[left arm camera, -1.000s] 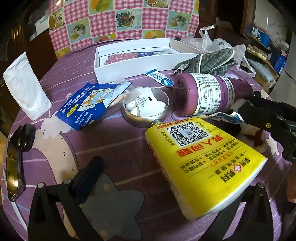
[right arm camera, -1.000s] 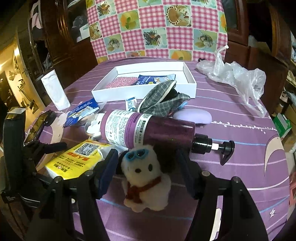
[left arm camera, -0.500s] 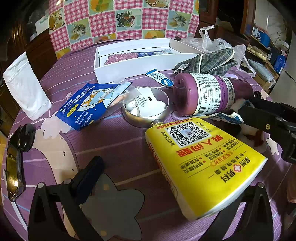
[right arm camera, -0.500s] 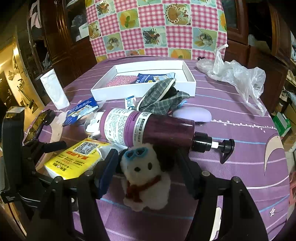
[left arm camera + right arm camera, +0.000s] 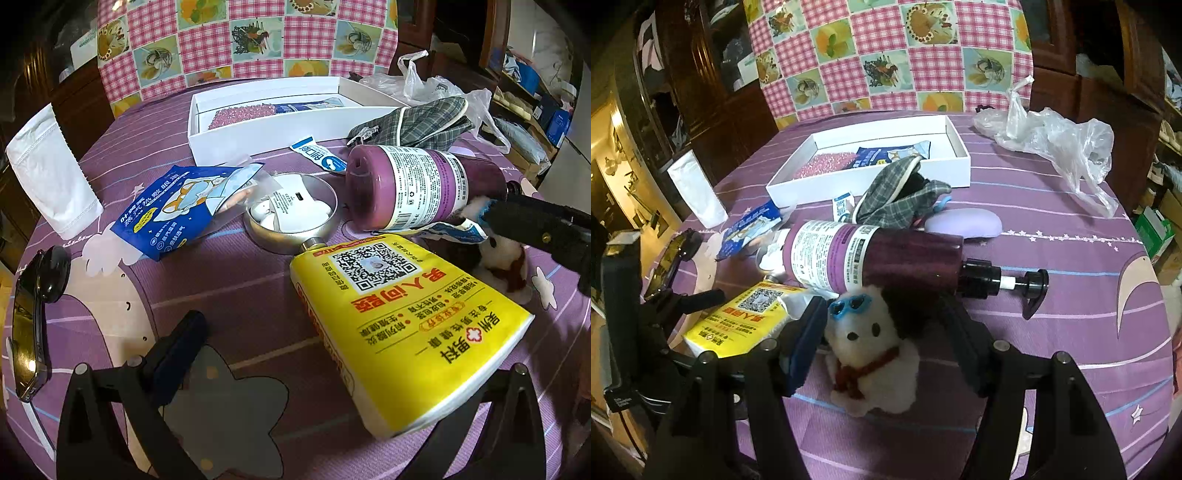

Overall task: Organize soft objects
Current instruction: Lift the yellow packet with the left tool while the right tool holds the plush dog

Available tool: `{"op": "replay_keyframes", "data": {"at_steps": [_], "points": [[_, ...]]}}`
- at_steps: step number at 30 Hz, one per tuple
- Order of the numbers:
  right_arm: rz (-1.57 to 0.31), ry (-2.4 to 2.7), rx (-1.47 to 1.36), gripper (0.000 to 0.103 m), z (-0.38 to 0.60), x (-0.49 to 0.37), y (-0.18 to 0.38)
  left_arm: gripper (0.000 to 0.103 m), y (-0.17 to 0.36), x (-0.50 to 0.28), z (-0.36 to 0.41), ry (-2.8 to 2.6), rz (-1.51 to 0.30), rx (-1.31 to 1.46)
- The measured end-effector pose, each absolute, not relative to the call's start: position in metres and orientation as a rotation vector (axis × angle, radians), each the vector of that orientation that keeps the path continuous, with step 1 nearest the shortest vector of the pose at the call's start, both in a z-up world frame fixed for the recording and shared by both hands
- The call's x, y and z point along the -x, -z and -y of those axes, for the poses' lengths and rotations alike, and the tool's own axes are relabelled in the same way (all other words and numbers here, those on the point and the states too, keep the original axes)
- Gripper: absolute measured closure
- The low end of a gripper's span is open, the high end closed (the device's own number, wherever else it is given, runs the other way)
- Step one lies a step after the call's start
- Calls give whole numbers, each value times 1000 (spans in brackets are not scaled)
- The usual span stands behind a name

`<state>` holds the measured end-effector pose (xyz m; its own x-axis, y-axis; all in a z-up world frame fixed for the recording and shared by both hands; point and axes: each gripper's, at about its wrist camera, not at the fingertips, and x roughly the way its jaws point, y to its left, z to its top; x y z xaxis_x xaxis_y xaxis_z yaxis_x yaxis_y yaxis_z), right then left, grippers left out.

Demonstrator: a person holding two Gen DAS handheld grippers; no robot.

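**Right gripper closing around plush toy, left gripper waiting open**

The right gripper is straddling a small white plush dog with blue sunglasses and a red scarf, which is lying on the purple tablecloth. Its jaws have just been closing in on the toy; the left pad is touching the plush head, the right finger is sitting just beside its dark ear, so no firm squeeze yet. The plush is lying right in front of a purple pump bottle that is resting on its side.

The left gripper is hanging wide open over the cloth, holding nothing. A yellow tissue pack is lying by its right finger. Beyond it are sitting a round metal dish, a blue sachet and a white box. A plaid pouch is lying just in front of the box, a clear plastic bag well apart to the right. Sunglasses are lying at the left edge.
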<state>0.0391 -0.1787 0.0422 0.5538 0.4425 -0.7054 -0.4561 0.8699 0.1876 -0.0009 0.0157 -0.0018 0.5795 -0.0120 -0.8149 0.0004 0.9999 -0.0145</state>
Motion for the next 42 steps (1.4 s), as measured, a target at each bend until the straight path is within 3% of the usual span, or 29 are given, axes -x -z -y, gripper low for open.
{"op": "replay_keyframes", "data": {"at_steps": [3, 16, 19, 27, 39, 42], "points": [[-841, -548, 3, 48, 182, -38, -43, 0, 2, 1, -16, 7, -953, 13], [-981, -586, 69, 49, 173, -31, -15, 0, 2, 1, -16, 7, -953, 14], [-982, -602, 56, 56, 173, -32, -14, 0, 2, 1, -16, 7, -952, 14], [-979, -616, 20, 61, 176, -33, -15, 0, 2, 1, -16, 7, -952, 14], [-890, -618, -44, 62, 185, -30, -31, 0, 1, -1, -16, 9, -950, 23], [-888, -619, -59, 62, 185, -31, -31, 5, -3, 4, -22, 81, -917, 82]]}}
